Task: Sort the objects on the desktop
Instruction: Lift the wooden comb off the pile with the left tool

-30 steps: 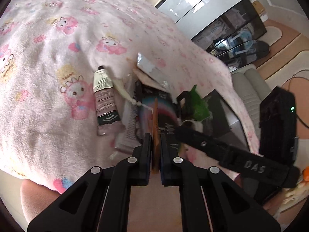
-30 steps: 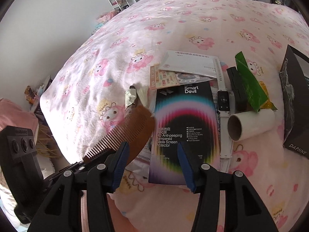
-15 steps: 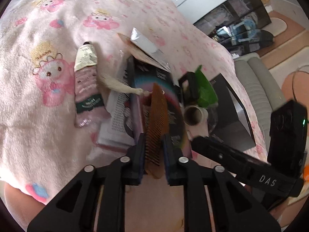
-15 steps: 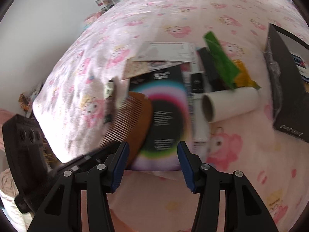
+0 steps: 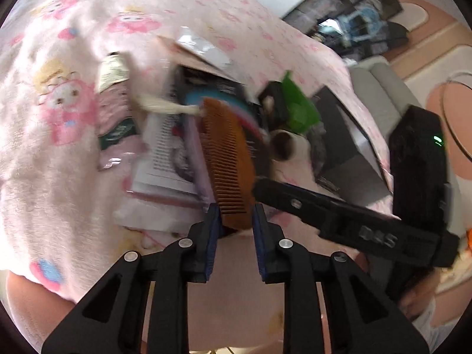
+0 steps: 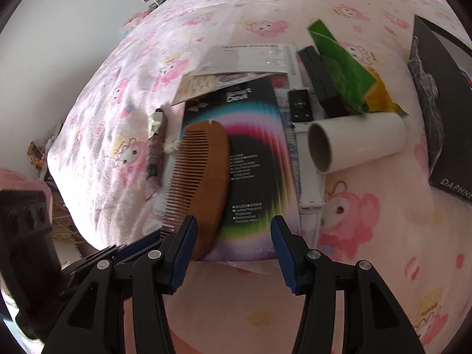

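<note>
A wooden comb (image 6: 200, 177) lies flat on the black screen-protector box (image 6: 253, 159), its near end between the slightly parted fingers of the left claw (image 5: 234, 215); whether they pinch it I cannot tell. The right claw (image 6: 233, 236) hovers spread wide and empty over the box. Sorting looks barely begun: a cardboard tube (image 6: 354, 144), smartwatch (image 6: 301, 109), green packet (image 6: 342, 67) and cream tube (image 5: 113, 103) lie jumbled on the pink blanket (image 6: 368, 236). Only the right view shows the watch clearly; the left view is blurred.
</note>
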